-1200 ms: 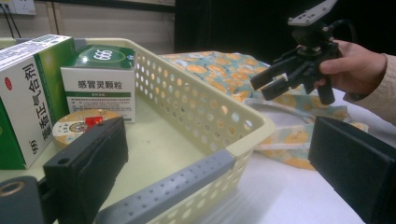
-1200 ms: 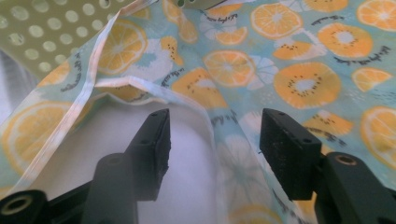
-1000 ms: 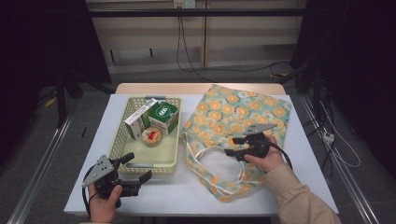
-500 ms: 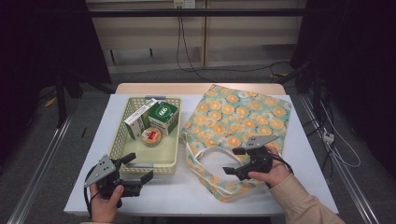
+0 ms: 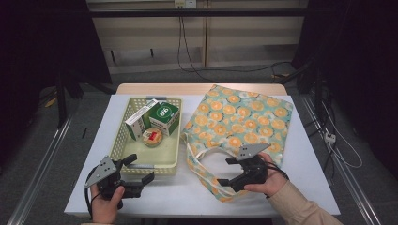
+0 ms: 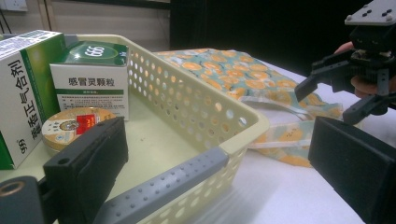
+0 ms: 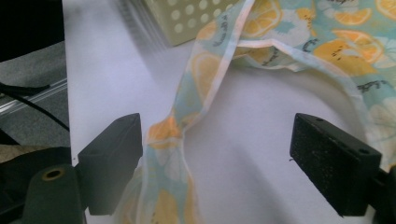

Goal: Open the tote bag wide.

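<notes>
Reaching for the bag handle.
Our right tool [image 5: 228, 172] hangs wide over the bag [image 5: 244, 124] strap [image 7: 175, 126] on the counter [image 5: 300, 173]; next we close on it. Left tool [image 5: 140, 169], wide, idles by the basket [image 5: 141, 161].

My right tongs [image 5: 226, 171] cover part of the bag's strap [image 7: 187, 121] beside the basket [image 5: 123, 140]. The tall box [image 6: 21, 88] inside the basket is cut off at the left gripper view's edge.

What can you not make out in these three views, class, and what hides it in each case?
- Inside of the tote bag: high view, its own cloth lies flat over it.
- Tall box: left gripper view, cut by the left edge.
- Round tin: left gripper view, partly behind the jaw.
- Basket: right gripper view, cut by the top edge and blurred.
</notes>
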Tool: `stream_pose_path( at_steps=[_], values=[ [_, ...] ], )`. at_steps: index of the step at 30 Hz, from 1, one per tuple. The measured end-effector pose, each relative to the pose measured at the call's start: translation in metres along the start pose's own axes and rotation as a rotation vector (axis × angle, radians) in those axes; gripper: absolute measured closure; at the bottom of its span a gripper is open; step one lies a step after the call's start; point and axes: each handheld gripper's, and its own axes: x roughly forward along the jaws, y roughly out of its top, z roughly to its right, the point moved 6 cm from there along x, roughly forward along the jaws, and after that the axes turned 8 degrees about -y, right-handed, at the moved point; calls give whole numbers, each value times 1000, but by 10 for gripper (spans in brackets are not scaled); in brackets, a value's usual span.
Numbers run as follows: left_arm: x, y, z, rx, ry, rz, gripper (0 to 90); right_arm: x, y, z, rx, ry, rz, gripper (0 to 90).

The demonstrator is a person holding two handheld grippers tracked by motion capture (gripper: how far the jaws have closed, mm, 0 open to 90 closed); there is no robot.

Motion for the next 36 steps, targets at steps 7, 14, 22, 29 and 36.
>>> stream_pose_path(
  at_steps=[7, 14, 22, 29, 36],
  values=[
    [0, 0, 0, 0, -1, -1, 47, 4, -2, -3, 1, 7, -5, 193],
    [1, -1, -1, 2, -3, -3, 47, 10, -4, -9, -19, 29, -21, 242],
    [0, 0, -3, 5, 9, 3, 47, 13, -7, -7, -30, 36, -30, 389],
    [-2, 0, -7, 4, 20, 9, 47, 10, -8, -4, -34, 35, -36, 536],
    [-4, 2, -10, 1, 29, 30, 47, 6, -6, 0, -22, 44, -27, 707]
  ],
)
